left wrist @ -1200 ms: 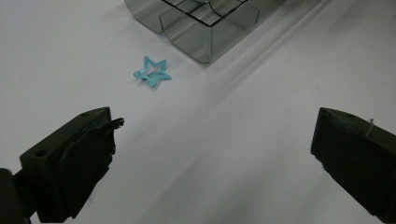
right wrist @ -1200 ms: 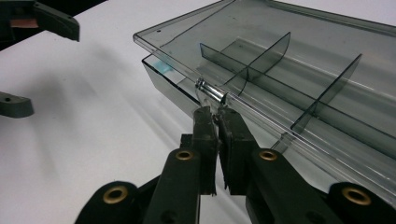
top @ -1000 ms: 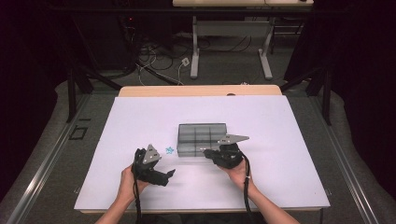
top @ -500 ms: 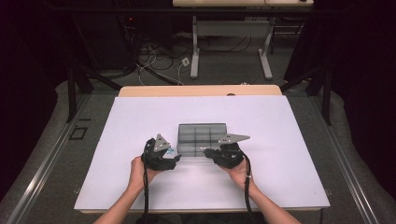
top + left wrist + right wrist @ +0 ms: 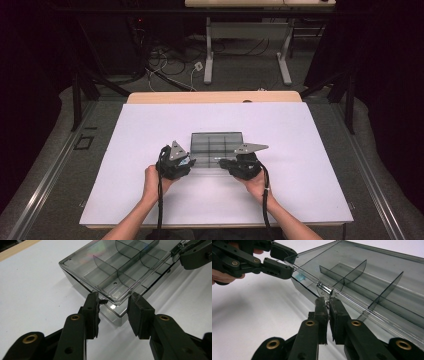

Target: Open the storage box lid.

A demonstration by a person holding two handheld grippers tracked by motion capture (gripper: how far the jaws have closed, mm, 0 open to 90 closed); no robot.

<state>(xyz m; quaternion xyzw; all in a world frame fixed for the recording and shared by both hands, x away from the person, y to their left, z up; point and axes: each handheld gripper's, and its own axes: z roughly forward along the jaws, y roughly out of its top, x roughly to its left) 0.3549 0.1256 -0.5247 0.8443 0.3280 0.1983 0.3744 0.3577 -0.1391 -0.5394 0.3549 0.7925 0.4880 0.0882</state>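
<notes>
Since a second ago our left gripper [image 5: 186, 163] has swung in from seven o'clock of the clear compartment box [image 5: 217, 146] to its near-left corner, jaws just closing around the lid [image 5: 105, 270] edge, not clearly pinching yet. Our right gripper [image 5: 328, 300] is clamped on the lid's front latch [image 5: 323, 288]. On the white counter [image 5: 150, 130], the lid looks barely raised; most of the opening remains.

A white-topped table [image 5: 150, 125] stands on grey floor [image 5: 50, 165]; desk legs [image 5: 209, 55] and cables [image 5: 165, 55] behind.
</notes>
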